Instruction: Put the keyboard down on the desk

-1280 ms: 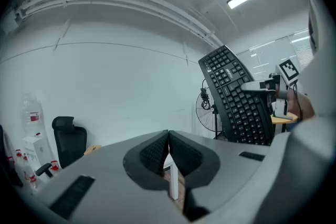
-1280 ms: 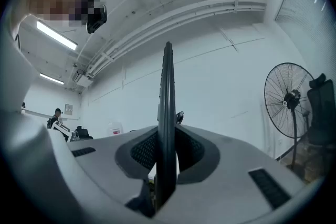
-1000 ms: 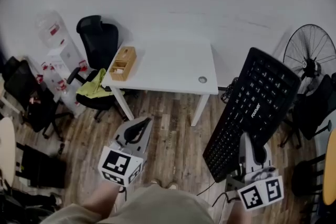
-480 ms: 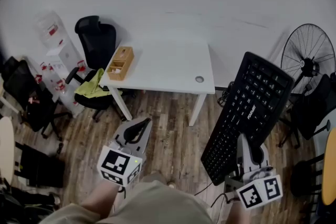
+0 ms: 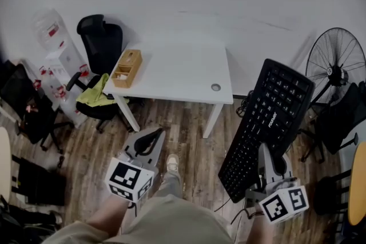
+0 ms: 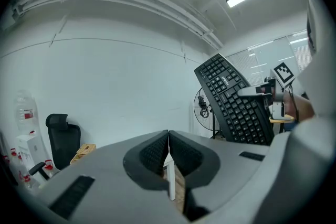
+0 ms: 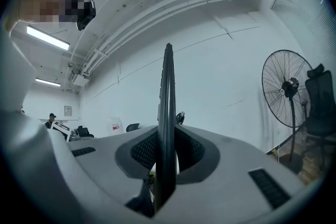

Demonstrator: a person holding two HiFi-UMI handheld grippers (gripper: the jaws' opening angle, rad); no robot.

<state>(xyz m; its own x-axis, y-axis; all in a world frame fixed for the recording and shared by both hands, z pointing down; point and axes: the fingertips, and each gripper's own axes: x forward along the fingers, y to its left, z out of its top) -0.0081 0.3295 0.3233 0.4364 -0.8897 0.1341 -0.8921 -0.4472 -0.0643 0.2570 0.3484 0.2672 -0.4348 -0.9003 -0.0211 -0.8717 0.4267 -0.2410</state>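
Beyond the desk's right edge, over the wooden floor, the keyboard (image 5: 269,120) is held in the air, well apart from the desk (image 5: 177,71). Its key face is turned up toward the head view and its long axis runs away from the person, far end raised.

Right gripper (image 5: 266,156): jaws nearly together, clamped on the keyboard's near end. In the right gripper view the keyboard (image 7: 167,102) stands edge-on and upright between the pads.

Left gripper (image 5: 143,148): jaws pressed together, nothing between them. It hangs over the floor, short of the desk's front edge.

Step in hand, as judged: transport. The keyboard is gripped but not yet over the desk.

Next move calls for:
1. Carry the keyboard left and forward until it is above the bare middle of the desk.
2. Keep clear of the wooden box (image 5: 127,68) at the left edge and the round grommet (image 5: 215,87) near the front right corner.
3. Level the keyboard, keys up.
4. Lower it until its underside rests flat, then open the right jaws.
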